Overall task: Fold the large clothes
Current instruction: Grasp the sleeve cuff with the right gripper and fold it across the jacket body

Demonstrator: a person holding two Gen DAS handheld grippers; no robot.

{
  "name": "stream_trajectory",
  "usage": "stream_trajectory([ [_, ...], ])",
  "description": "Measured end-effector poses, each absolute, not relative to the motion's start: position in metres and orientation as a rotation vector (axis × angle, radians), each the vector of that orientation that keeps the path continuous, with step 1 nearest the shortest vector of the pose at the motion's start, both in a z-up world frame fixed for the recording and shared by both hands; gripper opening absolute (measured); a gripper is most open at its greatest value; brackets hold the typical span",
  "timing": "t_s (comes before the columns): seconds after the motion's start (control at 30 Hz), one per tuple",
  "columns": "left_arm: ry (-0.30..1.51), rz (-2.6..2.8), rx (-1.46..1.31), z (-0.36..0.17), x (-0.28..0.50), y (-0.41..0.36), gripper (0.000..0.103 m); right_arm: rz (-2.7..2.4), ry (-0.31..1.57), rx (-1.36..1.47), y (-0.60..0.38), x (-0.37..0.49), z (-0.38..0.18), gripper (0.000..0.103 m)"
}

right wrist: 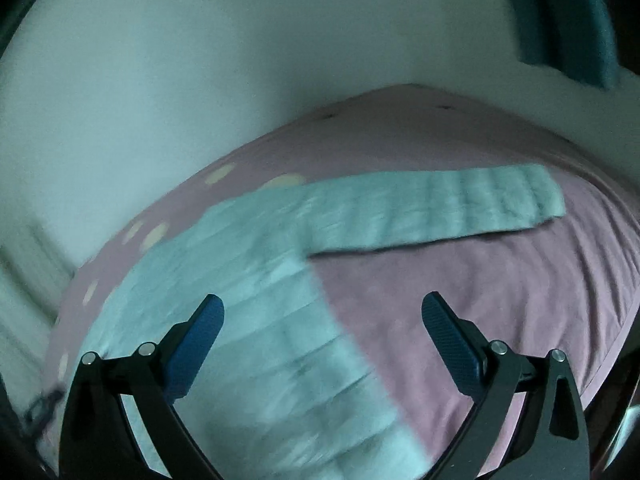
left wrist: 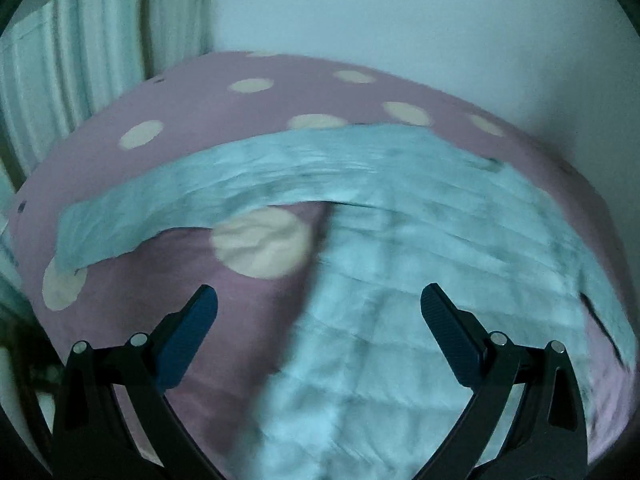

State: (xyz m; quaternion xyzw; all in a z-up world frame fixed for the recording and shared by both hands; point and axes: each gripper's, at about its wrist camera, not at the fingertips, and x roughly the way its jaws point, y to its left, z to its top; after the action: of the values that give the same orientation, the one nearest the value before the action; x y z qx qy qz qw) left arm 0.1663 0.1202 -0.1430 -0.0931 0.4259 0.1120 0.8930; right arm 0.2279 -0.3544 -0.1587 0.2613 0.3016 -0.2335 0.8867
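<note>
A pale blue long-sleeved garment (left wrist: 400, 280) lies flat on a pink bed sheet with cream dots (left wrist: 248, 112). One sleeve (left wrist: 168, 208) stretches out to the left in the left wrist view. In the right wrist view the garment body (right wrist: 248, 304) lies at the lower left and the other sleeve (right wrist: 460, 208) reaches to the right. My left gripper (left wrist: 319, 300) is open and empty, above the garment's left side. My right gripper (right wrist: 323, 308) is open and empty, above the garment's right edge.
A striped curtain or cloth (left wrist: 80, 52) hangs at the far left. A white wall (right wrist: 200, 60) stands behind the bed. A teal object (right wrist: 572, 20) is at the upper right. The pink sheet (right wrist: 500, 300) runs to the bed's right edge.
</note>
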Motion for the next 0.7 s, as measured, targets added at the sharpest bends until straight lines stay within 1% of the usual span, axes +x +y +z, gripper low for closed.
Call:
stream_trajectory([
  [0.03, 0.892, 0.279, -0.194, -0.152, 0.173, 0.132, 0.101, -0.518, 0.63, 0.56, -0.372, 0.229, -0.164, 0.096],
  [0.07, 0.897, 0.314, -0.197, -0.158, 0.178, 0.143, 0.101, -0.545, 0.627, 0.575, -0.385, 0.229, -0.166, 0.087],
  [0.1, 0.904, 0.356, -0.205, -0.166, 0.182, 0.156, 0.101, -0.582, 0.627, 0.589, -0.398, 0.229, -0.17, 0.068],
  [0.13, 0.91, 0.381, -0.214, -0.171, 0.186, 0.166, 0.101, -0.628, 0.638, 0.611, -0.414, 0.228, -0.175, 0.061],
  [0.17, 0.917, 0.405, -0.223, -0.175, 0.188, 0.174, 0.101, -0.649, 0.638, 0.651, -0.43, 0.225, -0.18, 0.059],
  [0.3, 0.913, 0.481, -0.257, -0.192, 0.195, 0.208, 0.101, -0.708, 0.59, 0.839, -0.486, 0.206, -0.202, 0.06],
  [0.33, 0.913, 0.492, -0.273, -0.197, 0.196, 0.216, 0.101, -0.721, 0.582, 0.859, -0.492, 0.203, -0.205, 0.06],
  [0.4, 0.916, 0.523, -0.293, -0.204, 0.2, 0.225, 0.101, -0.766, 0.573, 0.9, -0.509, 0.197, -0.215, 0.064],
  [0.57, 0.924, 0.567, -0.292, -0.217, 0.209, 0.238, 0.101, -0.815, 0.557, 0.973, -0.54, 0.194, -0.236, 0.064],
  [0.7, 0.977, 0.596, -0.325, -0.231, 0.212, 0.246, 0.101, -0.811, 0.534, 1.059, -0.558, 0.197, -0.255, 0.064],
])
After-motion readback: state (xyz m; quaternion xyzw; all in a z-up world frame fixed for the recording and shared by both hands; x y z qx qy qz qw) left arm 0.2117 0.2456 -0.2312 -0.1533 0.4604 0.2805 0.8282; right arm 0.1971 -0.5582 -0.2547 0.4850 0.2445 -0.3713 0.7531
